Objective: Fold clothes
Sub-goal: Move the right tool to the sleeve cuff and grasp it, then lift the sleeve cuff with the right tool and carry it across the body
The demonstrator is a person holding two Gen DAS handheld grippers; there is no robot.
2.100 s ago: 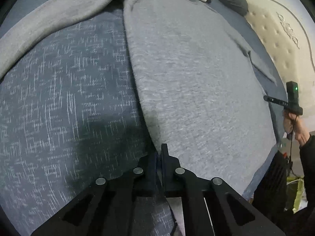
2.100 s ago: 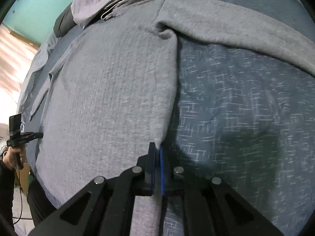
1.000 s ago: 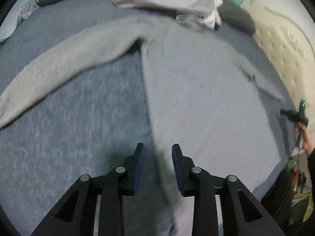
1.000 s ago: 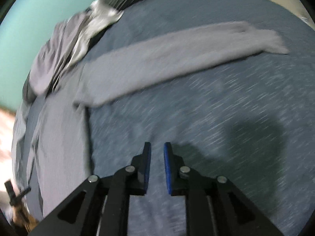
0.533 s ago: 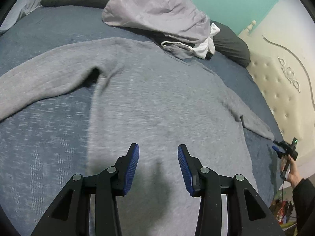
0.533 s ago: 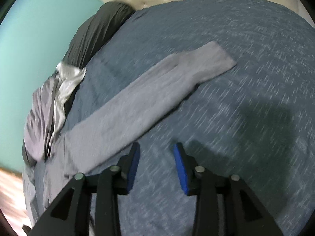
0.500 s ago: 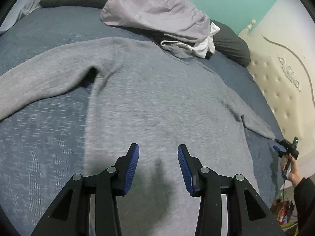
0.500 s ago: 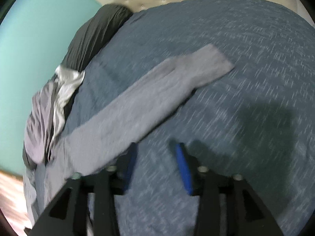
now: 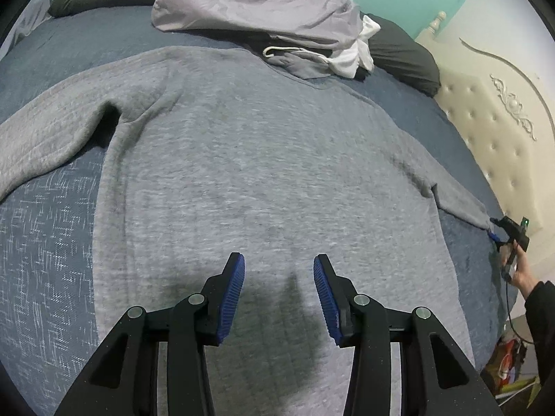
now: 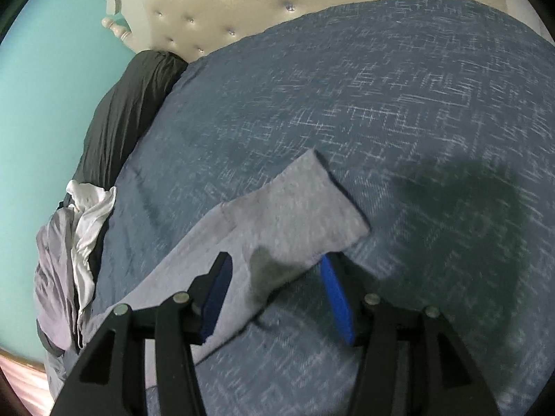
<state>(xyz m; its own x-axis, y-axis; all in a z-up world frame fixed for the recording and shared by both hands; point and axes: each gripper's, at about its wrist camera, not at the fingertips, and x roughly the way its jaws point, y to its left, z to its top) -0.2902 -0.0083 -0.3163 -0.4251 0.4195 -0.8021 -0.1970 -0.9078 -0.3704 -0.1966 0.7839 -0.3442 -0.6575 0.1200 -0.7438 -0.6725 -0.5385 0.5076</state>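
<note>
**Grey sweater lying spread flat on the bed, both grippers hovering open**

Grey sweater is lying face-flat across the blue bedspread, its body filling the middle of the left wrist view and its sleeves reaching out to either side. One sleeve is running off to the left edge of that view; the other is stretching away to the right, toward the cream tufted headboard.

The left gripper is hanging over the lower part of the sweater's body, its blue-padded fingers standing apart with only flat cloth showing under the gap. Nothing is being pinched.

The right gripper is hovering at the far sleeve's cuff. Its fingers are parted, and the cuff end is lying across the gap, though blur is making it hard to tell whether either pad is touching the cloth. In the left wrist view this gripper is showing small at the right edge, held in a person's hand, right at the tip of the sleeve.

Beyond the sweater's collar, a rumpled pile of lilac and white clothes is sitting against dark pillows, beneath a teal wall.
</note>
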